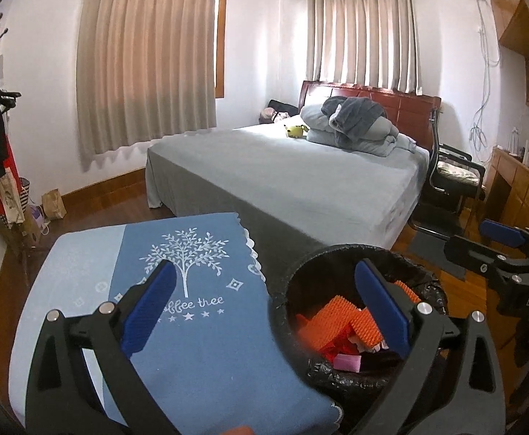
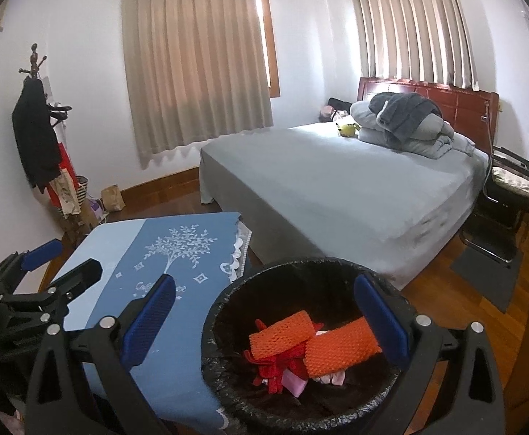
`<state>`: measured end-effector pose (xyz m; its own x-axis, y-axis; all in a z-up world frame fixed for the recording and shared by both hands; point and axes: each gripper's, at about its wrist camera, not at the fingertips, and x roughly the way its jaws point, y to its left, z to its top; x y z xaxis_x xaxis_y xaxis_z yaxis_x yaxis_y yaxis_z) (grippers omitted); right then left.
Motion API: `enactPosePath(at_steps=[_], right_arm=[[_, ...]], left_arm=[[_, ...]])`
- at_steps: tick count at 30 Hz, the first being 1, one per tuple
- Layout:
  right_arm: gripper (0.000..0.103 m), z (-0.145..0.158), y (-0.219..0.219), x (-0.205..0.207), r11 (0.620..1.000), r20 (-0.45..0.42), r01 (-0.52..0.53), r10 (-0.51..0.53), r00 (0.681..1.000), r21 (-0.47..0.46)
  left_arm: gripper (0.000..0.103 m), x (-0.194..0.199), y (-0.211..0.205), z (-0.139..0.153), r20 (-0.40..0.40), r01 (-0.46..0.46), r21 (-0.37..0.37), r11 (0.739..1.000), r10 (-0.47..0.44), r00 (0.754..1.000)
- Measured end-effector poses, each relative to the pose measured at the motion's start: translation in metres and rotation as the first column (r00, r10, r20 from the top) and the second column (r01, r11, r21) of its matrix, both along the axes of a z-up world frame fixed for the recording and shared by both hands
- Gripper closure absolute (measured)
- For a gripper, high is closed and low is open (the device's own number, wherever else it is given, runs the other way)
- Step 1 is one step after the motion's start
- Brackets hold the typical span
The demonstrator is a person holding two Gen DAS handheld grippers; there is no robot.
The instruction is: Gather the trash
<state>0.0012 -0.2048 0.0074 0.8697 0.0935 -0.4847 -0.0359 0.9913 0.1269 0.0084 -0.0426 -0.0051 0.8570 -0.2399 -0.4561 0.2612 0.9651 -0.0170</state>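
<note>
A black-lined trash bin (image 1: 300, 264) stands beside a small table with a blue cloth (image 1: 199, 344). In it lie orange foam nets (image 1: 340, 315), red scraps and a pink piece (image 1: 348, 364). The right wrist view shows the bin (image 2: 228, 301) with two orange nets (image 2: 282, 337), red scraps (image 2: 279, 369) and pink bits (image 2: 293, 386). My left gripper (image 1: 268, 311) is open and empty, straddling the table edge and bin rim. My right gripper (image 2: 264, 320) is open and empty above the bin; it also shows in the left wrist view (image 1: 482, 250). The left gripper shows in the right wrist view (image 2: 58, 261).
A bed (image 1: 300, 181) with grey sheet and folded bedding fills the room behind. A black chair (image 1: 449, 181) stands at its right. A coat rack (image 2: 40, 127) with clothes and a paper bag (image 2: 112, 197) stand at the left wall. A dark mat (image 2: 489, 275) lies on the wooden floor.
</note>
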Motion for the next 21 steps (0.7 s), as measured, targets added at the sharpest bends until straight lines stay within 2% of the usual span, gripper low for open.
enactPosePath(at_steps=[21], right_arm=[[0.006, 0.007, 0.011, -0.008, 1.0, 0.026, -0.013, 0.013, 1.0, -0.018]], left_arm=[[0.007, -0.009, 0.004, 0.011, 0.025, -0.005, -0.013, 1.0, 0.005, 1.0]])
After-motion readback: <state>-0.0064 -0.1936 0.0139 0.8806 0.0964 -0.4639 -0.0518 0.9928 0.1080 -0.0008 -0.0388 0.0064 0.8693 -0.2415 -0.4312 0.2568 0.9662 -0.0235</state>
